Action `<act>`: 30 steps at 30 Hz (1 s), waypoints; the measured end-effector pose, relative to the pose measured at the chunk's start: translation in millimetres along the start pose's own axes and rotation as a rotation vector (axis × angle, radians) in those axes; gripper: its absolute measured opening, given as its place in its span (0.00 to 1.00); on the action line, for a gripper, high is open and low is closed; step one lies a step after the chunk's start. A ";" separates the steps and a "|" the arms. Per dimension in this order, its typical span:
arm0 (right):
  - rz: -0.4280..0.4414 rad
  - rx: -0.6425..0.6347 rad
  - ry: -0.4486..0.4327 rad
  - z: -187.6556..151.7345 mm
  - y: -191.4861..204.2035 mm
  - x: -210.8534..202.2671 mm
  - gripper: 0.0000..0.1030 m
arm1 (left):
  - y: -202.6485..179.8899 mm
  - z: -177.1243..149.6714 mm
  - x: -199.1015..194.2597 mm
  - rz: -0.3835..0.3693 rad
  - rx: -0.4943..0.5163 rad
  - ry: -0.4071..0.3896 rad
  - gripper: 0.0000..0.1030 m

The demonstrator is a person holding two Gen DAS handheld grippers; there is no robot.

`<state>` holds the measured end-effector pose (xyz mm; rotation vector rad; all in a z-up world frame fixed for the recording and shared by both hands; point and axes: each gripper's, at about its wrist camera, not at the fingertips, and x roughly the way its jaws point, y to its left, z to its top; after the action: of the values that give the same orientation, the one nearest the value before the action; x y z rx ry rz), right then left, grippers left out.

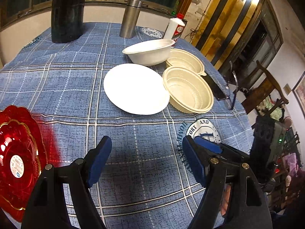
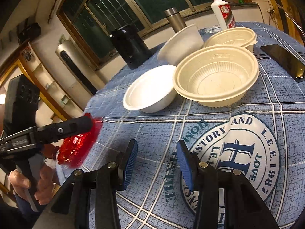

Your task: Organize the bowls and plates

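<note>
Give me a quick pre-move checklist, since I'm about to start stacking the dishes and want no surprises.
1. Left tongs empty and open: ok.
2. Right tongs empty, nothing between the pads: ok.
3. White plate lying flat, unobstructed: ok.
4. Near cream bowl upright, touching the plate's edge: ok.
5. Phone clear of the bowls: not ok, it lies close beside them.
6. Red plate fully on the table: cannot tell.

Both wrist cameras look steeply down, sharing the cream bowl (image 1: 187,89).
</note>
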<state>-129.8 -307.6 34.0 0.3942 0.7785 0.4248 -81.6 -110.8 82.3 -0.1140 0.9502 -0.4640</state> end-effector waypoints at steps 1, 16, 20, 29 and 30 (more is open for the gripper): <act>0.000 0.006 -0.006 -0.6 -1.9 -1.9 0.44 | 1.0 0.4 0.6 0.008 -0.004 0.004 0.74; 0.021 0.025 -0.023 -4.8 -8.4 -7.5 0.44 | 15.0 15.1 8.6 0.014 -0.060 0.050 0.74; 0.020 0.023 -0.018 -5.2 -8.5 -6.5 0.44 | 23.3 26.9 13.4 0.012 -0.090 0.054 0.74; 0.005 0.040 -0.024 -3.0 -9.6 -6.4 0.44 | 68.2 75.4 76.2 0.069 -0.264 0.122 0.74; 0.003 0.045 -0.023 -2.7 -10.1 -6.0 0.44 | 71.6 77.3 81.8 0.099 -0.275 0.117 0.74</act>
<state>-133.4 -318.7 30.8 0.4416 0.7660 0.4057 44.7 -90.1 44.5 -0.2898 1.1268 -0.2489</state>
